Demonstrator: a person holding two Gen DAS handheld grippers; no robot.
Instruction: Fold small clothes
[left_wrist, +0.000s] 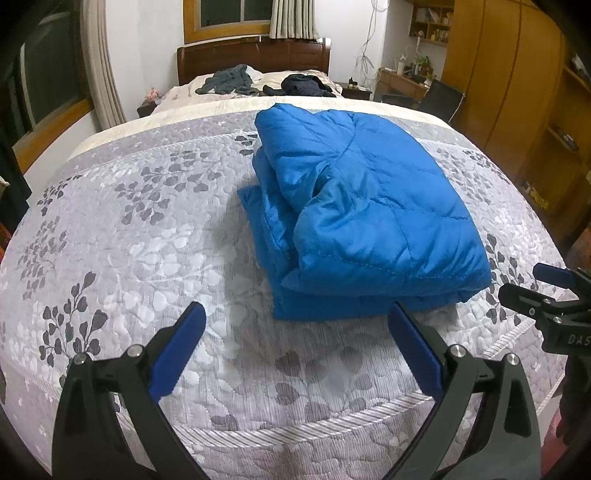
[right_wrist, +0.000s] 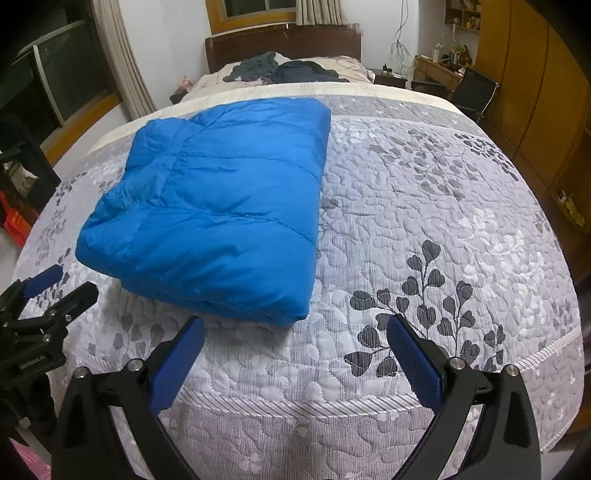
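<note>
A folded blue jacket (left_wrist: 369, 221) lies on the bed (left_wrist: 129, 240). Both tools, left tool (left_wrist: 295, 325) and right tool (right_wrist: 295, 332), hover just short of it, spread wide and empty.

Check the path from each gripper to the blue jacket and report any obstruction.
Nothing visible blocks either one. The left gripper and right gripper are both open and empty, with only bare floral quilt between them and the folded blue jacket. The dark clothes lie far behind it, near the headboard.

Folded blue jacket (left_wrist: 369, 206) hides its inner layers; far shelf items (left_wrist: 432, 22) indistinct.
</note>
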